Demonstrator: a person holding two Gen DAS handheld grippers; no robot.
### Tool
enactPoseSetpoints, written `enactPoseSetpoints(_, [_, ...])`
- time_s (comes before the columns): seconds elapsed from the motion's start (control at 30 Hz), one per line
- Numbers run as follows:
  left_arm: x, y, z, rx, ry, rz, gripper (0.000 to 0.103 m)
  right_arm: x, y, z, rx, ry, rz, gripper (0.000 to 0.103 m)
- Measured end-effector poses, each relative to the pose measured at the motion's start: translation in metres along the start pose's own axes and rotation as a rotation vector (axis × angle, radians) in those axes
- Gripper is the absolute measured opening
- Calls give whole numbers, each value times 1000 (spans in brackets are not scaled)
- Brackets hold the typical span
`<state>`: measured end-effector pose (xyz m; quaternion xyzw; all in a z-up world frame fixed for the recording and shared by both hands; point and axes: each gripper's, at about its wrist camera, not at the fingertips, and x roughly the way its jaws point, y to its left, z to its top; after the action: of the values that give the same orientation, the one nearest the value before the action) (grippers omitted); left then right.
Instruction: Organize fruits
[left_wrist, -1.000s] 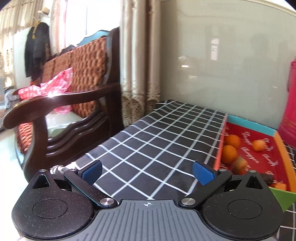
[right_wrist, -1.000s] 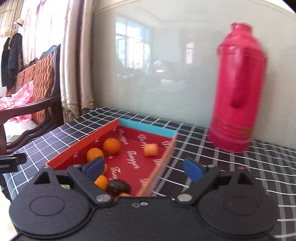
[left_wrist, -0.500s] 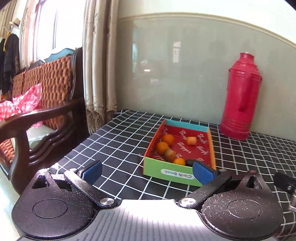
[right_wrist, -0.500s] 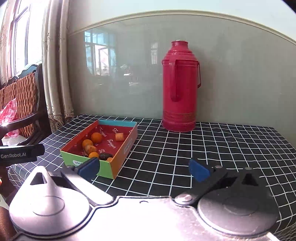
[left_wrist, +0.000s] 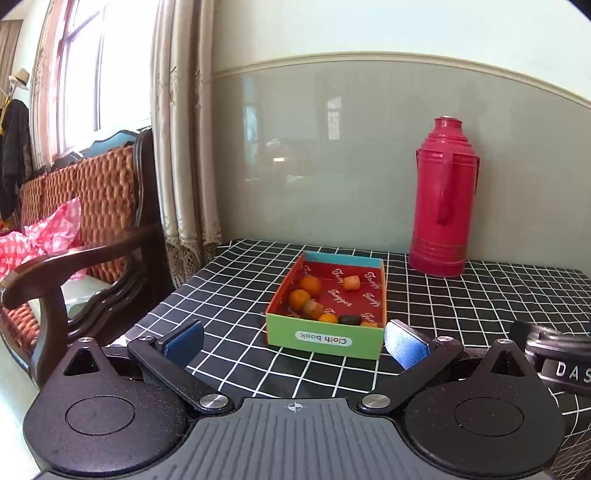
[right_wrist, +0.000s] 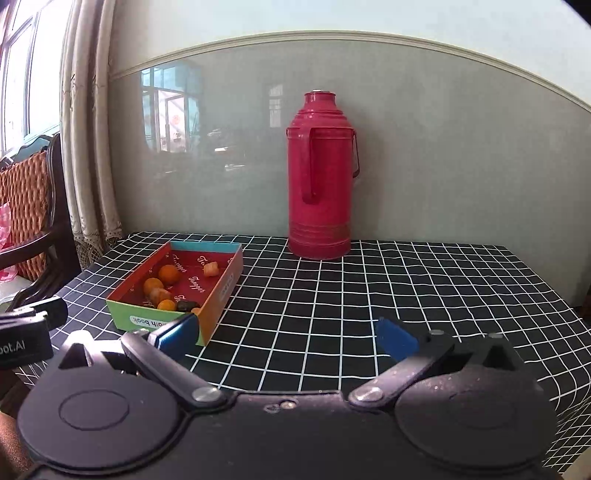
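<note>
A shallow cardboard box (left_wrist: 325, 341) with a green front, orange sides and a red inside sits on the black checked tablecloth (left_wrist: 236, 295). It holds several small fruits: oranges (left_wrist: 309, 286), a peach-coloured piece (left_wrist: 351, 283) and a dark one (left_wrist: 349, 319). The box also shows in the right wrist view (right_wrist: 218, 291), at the left. My left gripper (left_wrist: 294, 345) is open and empty, just in front of the box. My right gripper (right_wrist: 286, 334) is open and empty, to the right of the box and nearer than it.
A tall red thermos (left_wrist: 443, 199) stands at the back by the wall; it also shows in the right wrist view (right_wrist: 321, 181). A dark wooden chair (left_wrist: 92, 254) with a pink cloth stands left of the table, by a curtain (left_wrist: 181, 147).
Both grippers have pulled back and up from the box. It was close under them a second ago and now lies farther ahead. Both stay open.
</note>
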<state>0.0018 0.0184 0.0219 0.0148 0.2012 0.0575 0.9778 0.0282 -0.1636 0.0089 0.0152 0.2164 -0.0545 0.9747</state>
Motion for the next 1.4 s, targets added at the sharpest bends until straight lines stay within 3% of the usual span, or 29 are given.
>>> enactPoseSetpoints(1.4, [2, -2, 0, -20, -4, 0, 103, -3, 15, -4, -12, -2, 26, 97])
